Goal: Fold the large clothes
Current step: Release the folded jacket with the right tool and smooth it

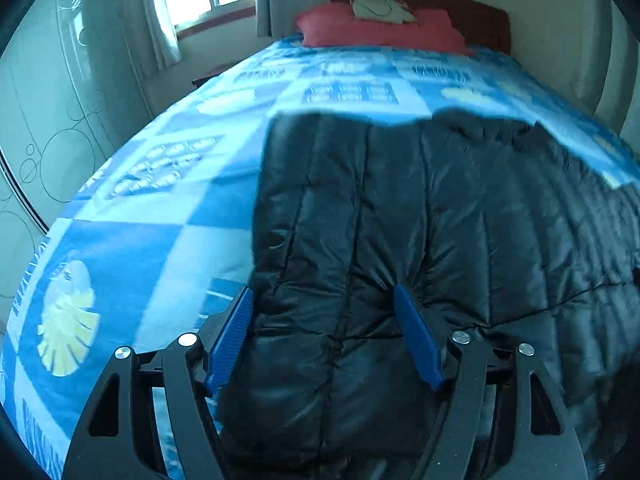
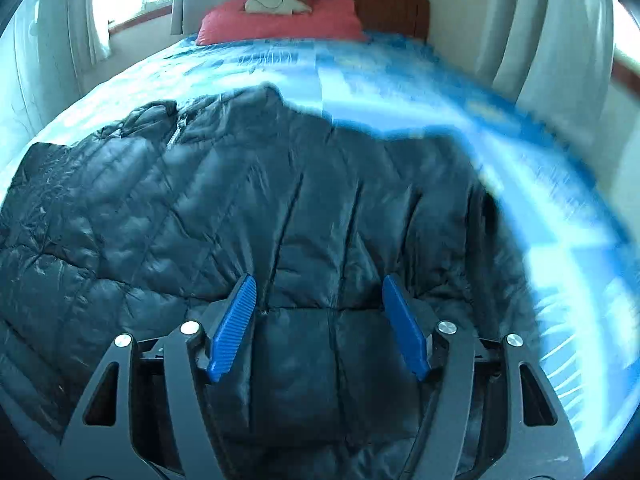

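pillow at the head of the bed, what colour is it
Red, clearest in the right wrist view.

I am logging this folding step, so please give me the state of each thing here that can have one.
black puffer jacket: spread flat on the bed, zipper closed near the collar.
left gripper: open, over the jacket.
right gripper: open, over the jacket.
curtain: drawn aside.

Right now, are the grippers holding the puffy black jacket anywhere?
No. The left gripper and right gripper are both open over the near part of the jacket, pinching nothing.
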{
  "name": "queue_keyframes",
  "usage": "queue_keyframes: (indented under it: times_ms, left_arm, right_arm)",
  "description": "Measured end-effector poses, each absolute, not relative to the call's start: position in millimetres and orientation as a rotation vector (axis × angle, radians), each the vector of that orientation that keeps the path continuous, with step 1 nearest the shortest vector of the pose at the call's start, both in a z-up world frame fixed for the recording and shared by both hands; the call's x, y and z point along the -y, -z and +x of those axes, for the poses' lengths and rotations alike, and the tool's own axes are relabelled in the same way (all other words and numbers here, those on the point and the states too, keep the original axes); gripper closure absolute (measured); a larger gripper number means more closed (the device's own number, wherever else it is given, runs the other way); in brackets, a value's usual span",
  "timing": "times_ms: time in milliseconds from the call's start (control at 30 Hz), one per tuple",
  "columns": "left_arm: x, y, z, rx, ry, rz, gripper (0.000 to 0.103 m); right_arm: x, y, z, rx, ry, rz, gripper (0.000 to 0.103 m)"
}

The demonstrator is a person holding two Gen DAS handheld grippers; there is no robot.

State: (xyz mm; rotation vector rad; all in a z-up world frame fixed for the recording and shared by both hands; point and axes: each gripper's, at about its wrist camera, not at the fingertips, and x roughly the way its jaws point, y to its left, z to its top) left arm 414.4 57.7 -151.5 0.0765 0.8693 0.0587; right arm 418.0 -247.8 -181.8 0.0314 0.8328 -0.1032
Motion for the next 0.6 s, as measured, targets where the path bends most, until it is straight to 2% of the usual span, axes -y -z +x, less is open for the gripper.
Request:
queue_keyframes:
  times_ms: [600]
  left_arm:
    - [-58, 165, 408, -0.842, -0.071, 0.057, 0.025]
  right_arm:
    - [243, 189, 418, -0.802, 0.134, 0.008, 0.033]
